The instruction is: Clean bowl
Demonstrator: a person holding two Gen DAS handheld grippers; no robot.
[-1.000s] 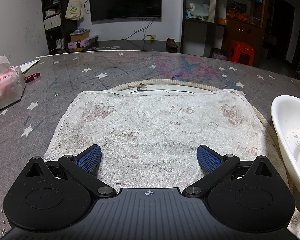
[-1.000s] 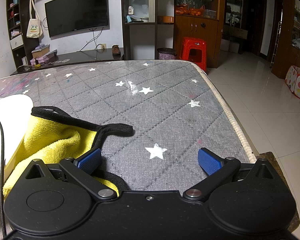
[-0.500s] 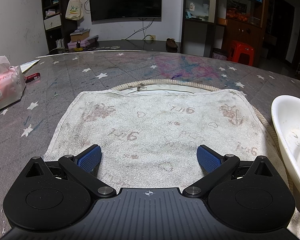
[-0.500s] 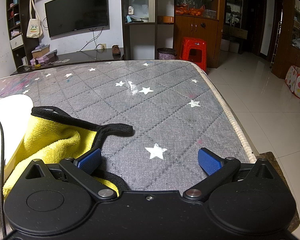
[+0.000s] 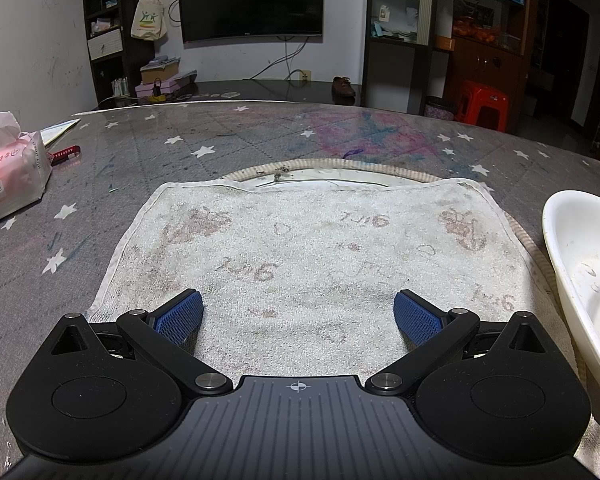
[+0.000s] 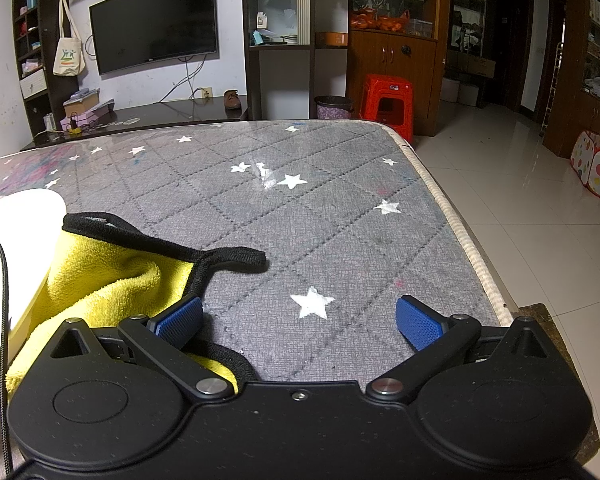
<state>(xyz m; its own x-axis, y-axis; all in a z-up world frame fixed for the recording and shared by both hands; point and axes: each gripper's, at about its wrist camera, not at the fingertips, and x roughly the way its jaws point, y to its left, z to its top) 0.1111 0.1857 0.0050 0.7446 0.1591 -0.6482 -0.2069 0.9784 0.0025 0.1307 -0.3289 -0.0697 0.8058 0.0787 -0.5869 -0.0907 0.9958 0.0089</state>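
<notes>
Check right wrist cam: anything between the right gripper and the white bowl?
Yes. In the right wrist view a yellow cloth with black trim lies bunched between the open right gripper and the white bowl, touching the bowl's side.

White towel [image 5: 312, 256]: faded reddish marks, read roughly "Ju6", repeated several places. Tissue pack [image 5: 10, 178]: printed line, partly legible "XIANG YUN". Tote bag [image 5: 149, 20]: green logo, lettering too small.
</notes>
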